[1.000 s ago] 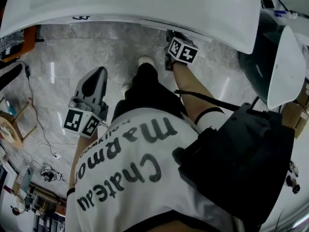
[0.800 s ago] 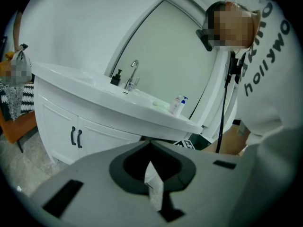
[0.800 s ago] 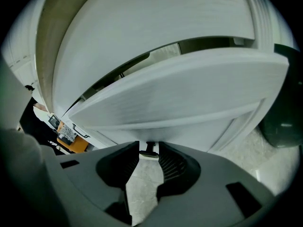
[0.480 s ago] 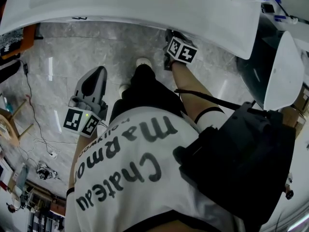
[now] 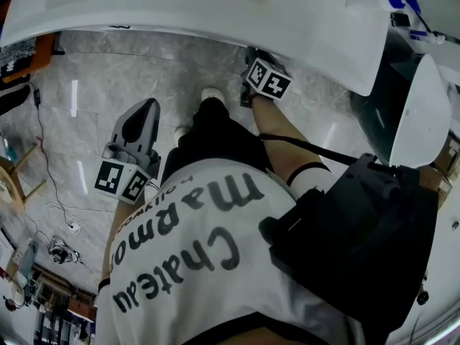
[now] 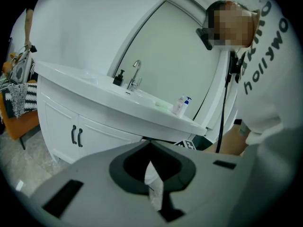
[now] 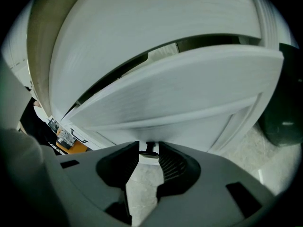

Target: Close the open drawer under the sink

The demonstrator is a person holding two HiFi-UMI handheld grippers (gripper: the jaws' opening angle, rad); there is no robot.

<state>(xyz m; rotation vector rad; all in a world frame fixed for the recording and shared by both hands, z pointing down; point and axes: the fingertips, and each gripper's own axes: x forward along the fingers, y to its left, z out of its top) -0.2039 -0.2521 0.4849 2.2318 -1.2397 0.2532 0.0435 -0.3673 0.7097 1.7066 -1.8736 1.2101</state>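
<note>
A white drawer front [image 7: 180, 89] under the sink counter [image 5: 215, 6] stands ajar, with a dark gap above it. Its small dark handle [image 7: 149, 149] sits between the tips of my right gripper [image 7: 148, 151], which is shut on it. In the head view the right gripper [image 5: 253, 54] reaches under the counter's edge, where its tips are hidden and only its marker cube [image 5: 269, 79] shows. My left gripper [image 5: 149, 106] hangs over the floor to the left, away from the vanity. Its jaws [image 6: 150, 150] meet at the tips with nothing in them.
The vanity has a faucet [image 6: 135, 74], soap bottles [image 6: 182, 105] and lower doors with black handles [image 6: 75, 136]. A dark bin with a white lid [image 5: 417, 106] stands right of it. Cables [image 5: 65, 207] and a wooden stool [image 5: 14, 185] lie on the marble floor at left.
Neither gripper has visibly moved. Only the head view has drifted slightly.
</note>
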